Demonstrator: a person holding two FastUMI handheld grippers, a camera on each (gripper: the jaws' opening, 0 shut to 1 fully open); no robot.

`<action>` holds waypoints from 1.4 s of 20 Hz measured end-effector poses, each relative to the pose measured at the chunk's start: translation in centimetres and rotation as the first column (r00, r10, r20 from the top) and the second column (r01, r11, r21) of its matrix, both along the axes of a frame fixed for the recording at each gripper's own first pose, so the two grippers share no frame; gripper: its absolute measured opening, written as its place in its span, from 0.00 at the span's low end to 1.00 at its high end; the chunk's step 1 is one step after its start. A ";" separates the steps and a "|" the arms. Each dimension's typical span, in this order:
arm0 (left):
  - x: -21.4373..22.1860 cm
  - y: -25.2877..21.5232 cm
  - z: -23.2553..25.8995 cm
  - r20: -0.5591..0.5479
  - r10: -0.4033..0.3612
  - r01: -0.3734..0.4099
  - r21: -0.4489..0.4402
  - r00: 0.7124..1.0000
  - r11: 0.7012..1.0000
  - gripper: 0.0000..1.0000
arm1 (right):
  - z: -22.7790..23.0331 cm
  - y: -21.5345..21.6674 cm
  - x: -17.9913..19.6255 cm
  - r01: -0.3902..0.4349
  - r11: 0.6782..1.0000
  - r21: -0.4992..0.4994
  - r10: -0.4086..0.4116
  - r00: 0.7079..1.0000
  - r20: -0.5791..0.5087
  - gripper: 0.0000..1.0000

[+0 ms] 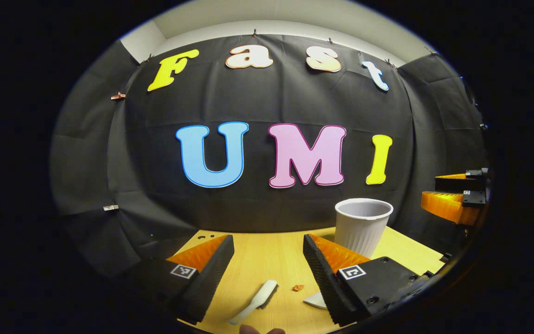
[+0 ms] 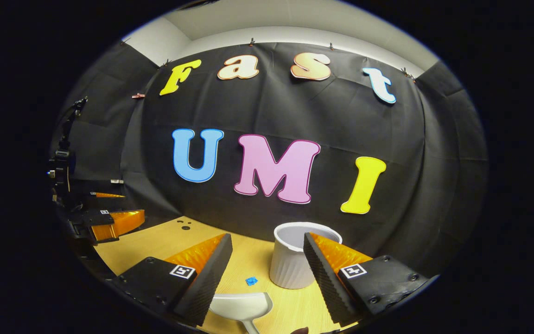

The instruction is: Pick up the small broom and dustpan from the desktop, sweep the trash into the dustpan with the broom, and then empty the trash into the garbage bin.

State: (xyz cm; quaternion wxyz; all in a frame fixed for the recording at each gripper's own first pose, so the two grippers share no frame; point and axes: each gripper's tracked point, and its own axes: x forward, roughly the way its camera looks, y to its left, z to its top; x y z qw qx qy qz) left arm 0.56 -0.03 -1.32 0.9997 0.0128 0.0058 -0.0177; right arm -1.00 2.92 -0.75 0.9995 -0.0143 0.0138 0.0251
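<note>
Fingers (image 1: 268,260) (image 2: 267,257) of both grippers gape wide, empty, above broom (image 1: 255,302) and dustpan (image 2: 240,307); no legible labels.

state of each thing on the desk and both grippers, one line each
broom: lying flat on the desk, not held
dustpan: resting on the desk, empty, not held
bin: upright, open top
orange scrap: loose on the desk
blue scrap: loose on the desk
left gripper: open
right gripper: open

Dim booth, sharp centre, strong fisheye bending at edges.
</note>
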 end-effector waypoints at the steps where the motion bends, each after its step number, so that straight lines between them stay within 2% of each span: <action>1: 0.0 0.1 -0.2 -0.003 0.000 0.000 0.000 1.000 1.000 0.96 | -1.2 0.4 -0.2 -0.029 1.000 -0.006 0.028 0.999 -0.046 0.98; 3: 0.0 0.4 -0.6 -0.010 0.002 -0.002 0.005 1.000 1.000 0.96 | -4.7 1.4 -1.1 -0.098 0.995 0.000 0.097 0.979 -0.177 0.97; 5: 0.0 0.6 -1.1 -0.025 0.007 -0.007 0.006 1.000 1.000 0.96 | -9.1 1.9 -2.4 -0.158 0.987 0.013 0.154 0.937 -0.315 0.98; 7: 0.1 1.0 -1.5 -0.038 0.014 -0.014 0.001 0.999 1.000 0.96 | -13.7 2.0 -4.1 -0.207 0.978 0.029 0.198 0.866 -0.459 0.98; 10: 0.0 1.3 -2.0 -0.053 0.022 -0.021 0.005 0.998 1.000 0.96 | -20.1 1.6 -5.4 -0.226 0.973 0.056 0.210 0.747 -0.630 0.98; 12: 0.1 1.4 -2.2 -0.057 0.022 -0.022 0.010 0.998 1.000 0.96 | -23.7 2.1 -5.5 -0.223 0.972 0.071 0.208 0.682 -0.701 0.97; 17: 0.1 2.0 -2.3 -0.058 0.031 -0.030 0.013 0.998 0.999 0.96 | -32.3 2.4 -5.3 -0.236 0.971 0.033 0.161 0.548 -0.821 0.95; 22: 0.1 2.4 -2.5 -0.068 0.043 -0.042 0.012 0.997 0.999 0.96 | -37.9 3.3 -3.7 -0.221 0.974 0.047 0.145 0.451 -0.881 0.93; 26: 0.0 2.8 -2.6 -0.075 0.054 -0.053 0.012 0.996 0.999 0.96 | -39.4 4.2 -2.4 -0.233 0.971 0.056 0.151 0.411 -0.899 0.92; 28: -0.1 2.9 -2.9 -0.082 0.059 -0.058 0.014 0.995 0.998 0.96 | -39.6 4.8 -2.1 -0.238 0.968 0.080 0.168 0.378 -0.911 0.91</action>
